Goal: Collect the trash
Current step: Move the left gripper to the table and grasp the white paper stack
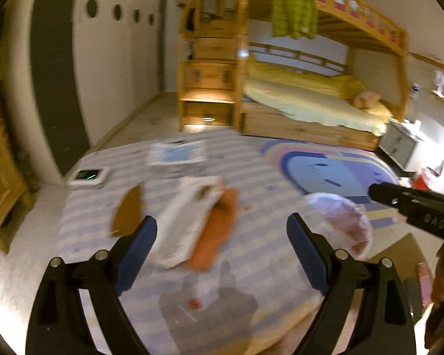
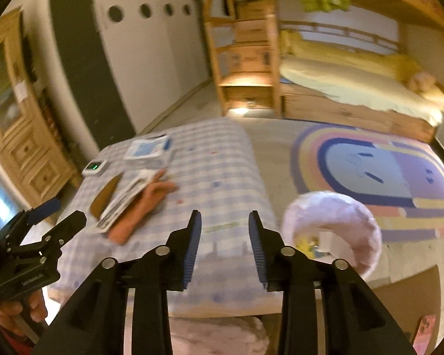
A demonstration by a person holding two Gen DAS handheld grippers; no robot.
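A table with a blue-and-white checked cloth [image 1: 251,254] [image 2: 222,159] holds the trash. A white printed wrapper [image 1: 186,224] [image 2: 127,198] lies over an orange piece [image 1: 219,236] [image 2: 139,216], with a brown cardboard scrap [image 1: 127,210] [image 2: 103,195] to their left. My left gripper [image 1: 222,245] is open and empty just above the wrapper. My right gripper [image 2: 225,245] is open and empty over the table's near right edge; it also shows in the left wrist view [image 1: 411,204]. A pink-lined bin [image 1: 343,222] [image 2: 334,230] stands right of the table.
A white device with a green light [image 1: 88,176] [image 2: 94,168] and a blue-white packet stack [image 1: 177,156] [image 2: 148,149] lie at the table's far side. A rainbow rug [image 2: 379,177], a wooden bunk bed [image 1: 310,88] and a wooden cabinet [image 2: 20,124] surround it.
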